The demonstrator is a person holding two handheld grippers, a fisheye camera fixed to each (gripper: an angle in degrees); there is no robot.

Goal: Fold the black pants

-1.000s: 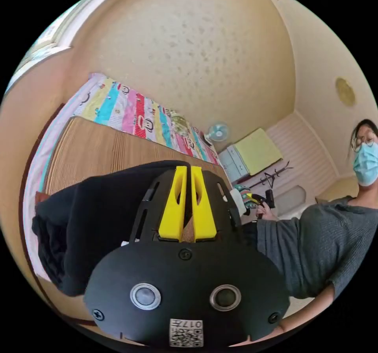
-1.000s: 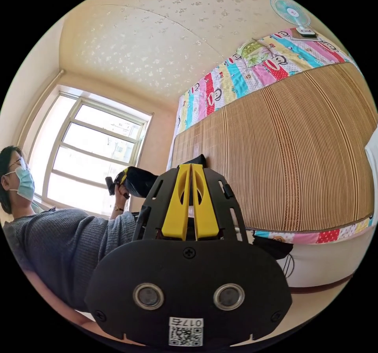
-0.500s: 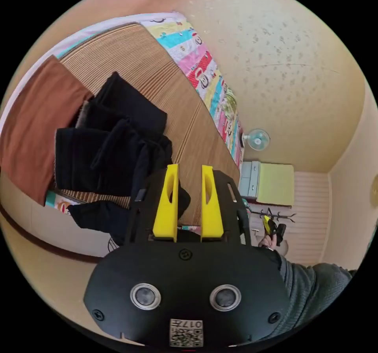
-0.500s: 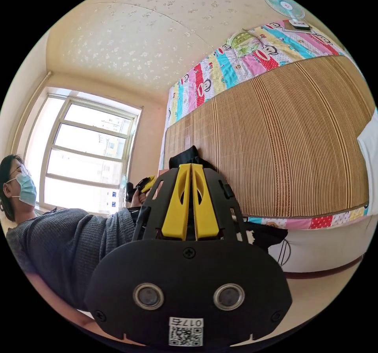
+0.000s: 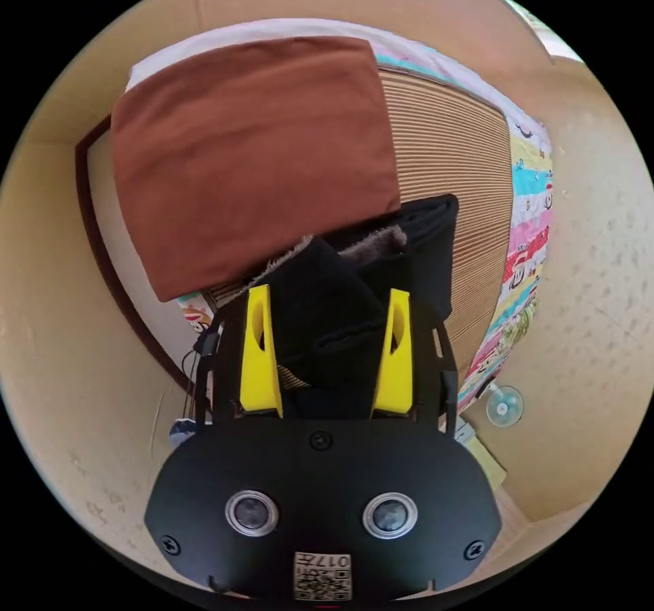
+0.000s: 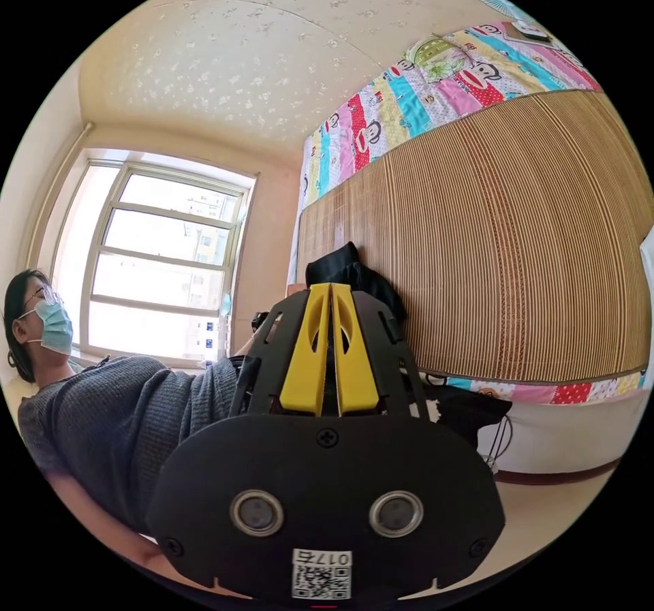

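The black pants (image 5: 354, 284) lie bunched on the bamboo mat (image 5: 463, 161) of the bed, near its edge, with a fuzzy grey-brown lining showing at one fold. In the left gripper view a peak of the black cloth rises between the yellow jaws of the left gripper (image 5: 327, 311); the jaws stand wide apart, released, one on either side of the cloth, and whether either touches it is unclear. A folded brown cloth (image 5: 252, 154) lies just beside the pants, its edge over them.

In the right gripper view the right gripper (image 6: 330, 298) has its jaws clenched together; black cloth (image 6: 347, 274) shows just past the tips, but I cannot tell whether any is pinched between them. Beyond the mat (image 6: 511, 243) runs a striped cartoon-print sheet (image 6: 409, 107). A person in a grey knit sweater (image 6: 116, 420) is beside the window (image 6: 150, 263).
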